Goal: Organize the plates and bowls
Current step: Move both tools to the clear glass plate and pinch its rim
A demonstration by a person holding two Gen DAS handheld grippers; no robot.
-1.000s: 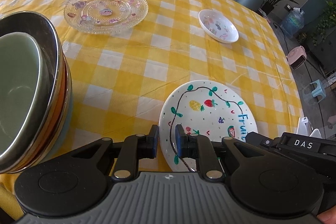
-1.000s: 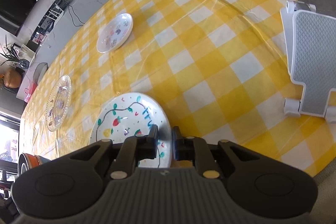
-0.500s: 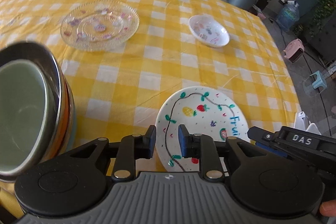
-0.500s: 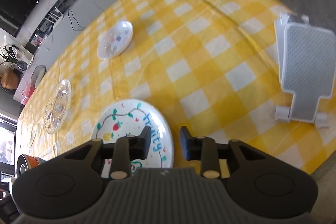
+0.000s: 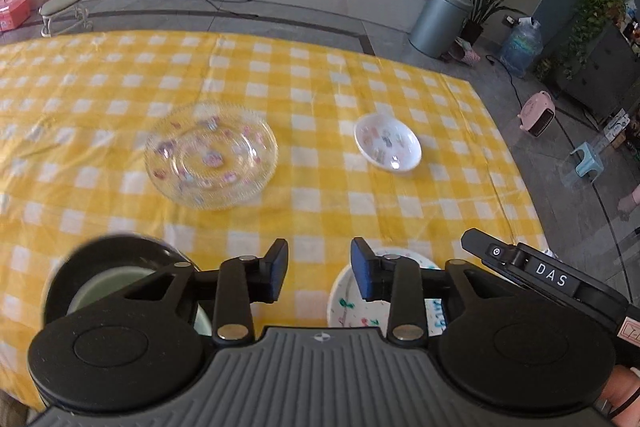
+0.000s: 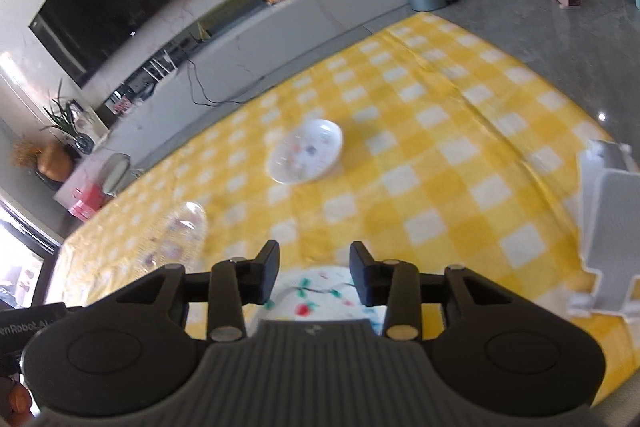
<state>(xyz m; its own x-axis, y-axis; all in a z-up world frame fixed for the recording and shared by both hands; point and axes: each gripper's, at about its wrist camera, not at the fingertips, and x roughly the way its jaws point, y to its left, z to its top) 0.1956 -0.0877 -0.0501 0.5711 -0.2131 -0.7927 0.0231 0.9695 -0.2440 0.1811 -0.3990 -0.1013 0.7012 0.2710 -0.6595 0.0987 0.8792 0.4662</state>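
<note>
A clear glass plate (image 5: 211,155) with pink marks lies mid-table; it also shows in the right wrist view (image 6: 180,239). A small white patterned bowl (image 5: 387,143) sits to its right, also in the right wrist view (image 6: 306,157). A white fruit-painted plate (image 5: 348,303) lies at the near edge, under both grippers, also in the right wrist view (image 6: 316,295). A stack of bowls (image 5: 112,267) with a pale green one on top stands at near left. My left gripper (image 5: 319,269) is open and empty above the table. My right gripper (image 6: 314,269) is open and empty above the painted plate.
A yellow checked cloth (image 5: 320,87) covers the table. A white and grey rack (image 6: 612,223) stands at the table's right edge. The right gripper's black body (image 5: 540,275) sits close to the left gripper. Beyond the table are a counter, a bin (image 5: 438,15) and plants.
Both grippers have opened wide and have tilted up and back from the painted plate, so more of the room shows. The painted plate stays on the table.
</note>
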